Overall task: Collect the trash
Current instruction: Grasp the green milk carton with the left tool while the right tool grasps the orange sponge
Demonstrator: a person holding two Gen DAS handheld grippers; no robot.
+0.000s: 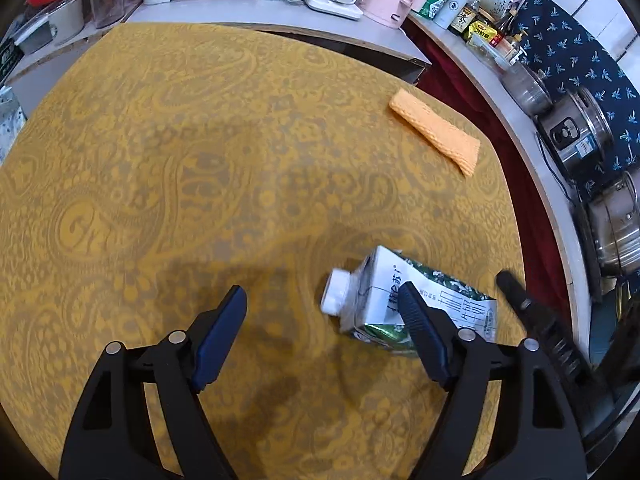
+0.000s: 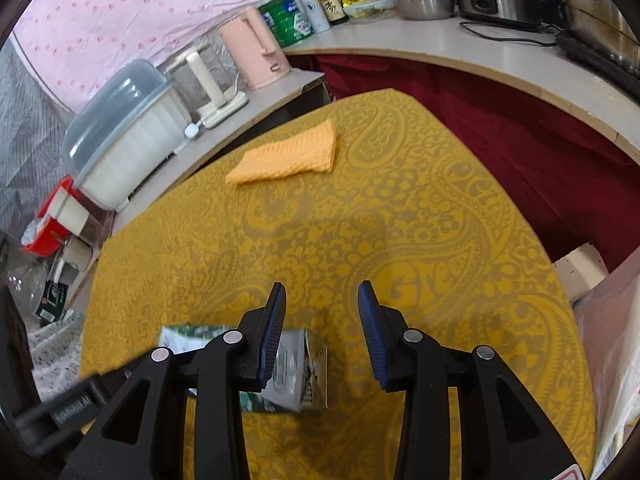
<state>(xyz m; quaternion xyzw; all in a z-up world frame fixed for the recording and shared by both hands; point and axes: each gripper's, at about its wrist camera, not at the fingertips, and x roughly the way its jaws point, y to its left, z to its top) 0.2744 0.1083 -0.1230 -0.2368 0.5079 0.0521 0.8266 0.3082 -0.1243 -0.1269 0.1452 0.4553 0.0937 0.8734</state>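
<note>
Crushed milk carton point(image 1: 416, 304) lying on its side on the yellow-clothed desk point(image 1: 200, 160), near its right edge, white cap point(image 1: 336, 292) pointing toward the middle. Left tool point(image 1: 324, 308) spread wide, empty, right finger point(image 1: 424, 336) over the carton. Right tool point(image 2: 322, 312) parted too, gripping nothing, carton point(image 2: 288, 372) under its left finger. Folded orange cloth point(image 1: 436, 132) by the far right corner, well apart from the carton.

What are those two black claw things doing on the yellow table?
A person is holding two grippers and tidying up trash. A crushed milk carton lies on its side on the yellow tablecloth. The left gripper and right gripper are both open above the table beside the carton, and neither holds it. An orange cloth lies farther back, untouched.
</note>
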